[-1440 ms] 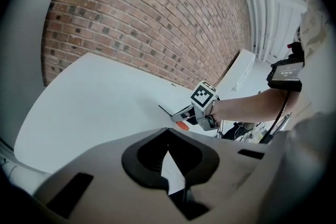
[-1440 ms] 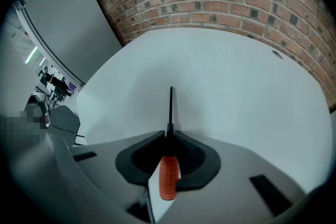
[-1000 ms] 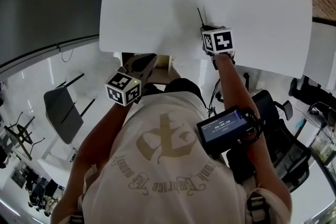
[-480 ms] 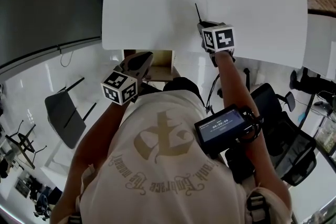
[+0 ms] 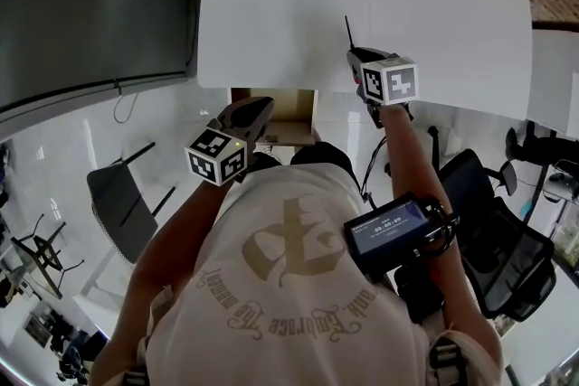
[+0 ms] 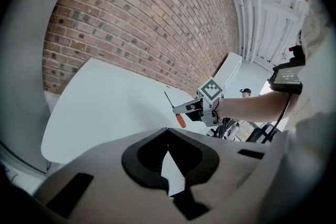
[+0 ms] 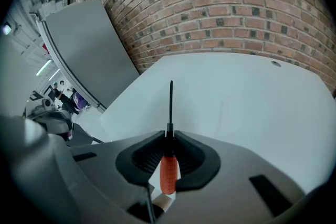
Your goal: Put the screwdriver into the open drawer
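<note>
Screwdriver (image 7: 169, 173): handle was orange-red, shaft black.
Table (image 7: 252, 97): was plain white.
Wall (image 7: 236, 13), top of frame: was red-brown brick with pale mortar lines.
Left gripper (image 6: 167, 132) and right gripper (image 7: 169, 135): had grey shells and black pads. Their marker cubes (image 5: 216, 155) bore black-and-white squares.
Drawer (image 5: 294, 108): showed tan.
Shirt (image 5: 289, 303): was cream with a tan emblem.

Head view looks down; gripper views (low, forward) share the table (image 5: 407, 14).
</note>
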The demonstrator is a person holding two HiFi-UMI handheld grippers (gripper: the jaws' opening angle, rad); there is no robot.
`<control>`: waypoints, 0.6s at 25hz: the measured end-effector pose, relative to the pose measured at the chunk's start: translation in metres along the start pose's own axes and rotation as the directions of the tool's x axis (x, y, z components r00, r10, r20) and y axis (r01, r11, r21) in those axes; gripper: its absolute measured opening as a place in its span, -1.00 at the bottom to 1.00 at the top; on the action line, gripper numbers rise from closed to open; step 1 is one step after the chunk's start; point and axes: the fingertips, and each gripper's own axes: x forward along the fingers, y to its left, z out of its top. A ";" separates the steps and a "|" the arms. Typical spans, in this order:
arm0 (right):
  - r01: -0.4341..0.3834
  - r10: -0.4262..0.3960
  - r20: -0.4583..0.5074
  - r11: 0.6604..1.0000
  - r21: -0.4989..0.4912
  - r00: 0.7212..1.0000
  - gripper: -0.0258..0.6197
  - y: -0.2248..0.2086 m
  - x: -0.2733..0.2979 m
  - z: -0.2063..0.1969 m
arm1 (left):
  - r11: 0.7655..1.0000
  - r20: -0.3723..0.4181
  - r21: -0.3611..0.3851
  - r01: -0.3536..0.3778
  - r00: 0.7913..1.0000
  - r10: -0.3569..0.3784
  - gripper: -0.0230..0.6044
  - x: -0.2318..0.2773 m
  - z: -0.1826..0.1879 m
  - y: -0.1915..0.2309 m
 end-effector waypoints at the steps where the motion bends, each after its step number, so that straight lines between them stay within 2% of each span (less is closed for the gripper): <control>1: -0.002 0.002 0.007 1.000 0.000 1.000 -0.71 0.004 -0.001 0.001 | 1.000 0.004 0.002 0.000 1.000 0.000 -0.86 -0.003 0.000 0.001; 15: -0.050 0.047 0.079 0.998 0.029 0.996 -0.71 0.063 -0.023 -0.005 | 1.000 0.059 0.025 -0.010 0.998 0.008 -0.86 -0.050 -0.008 0.003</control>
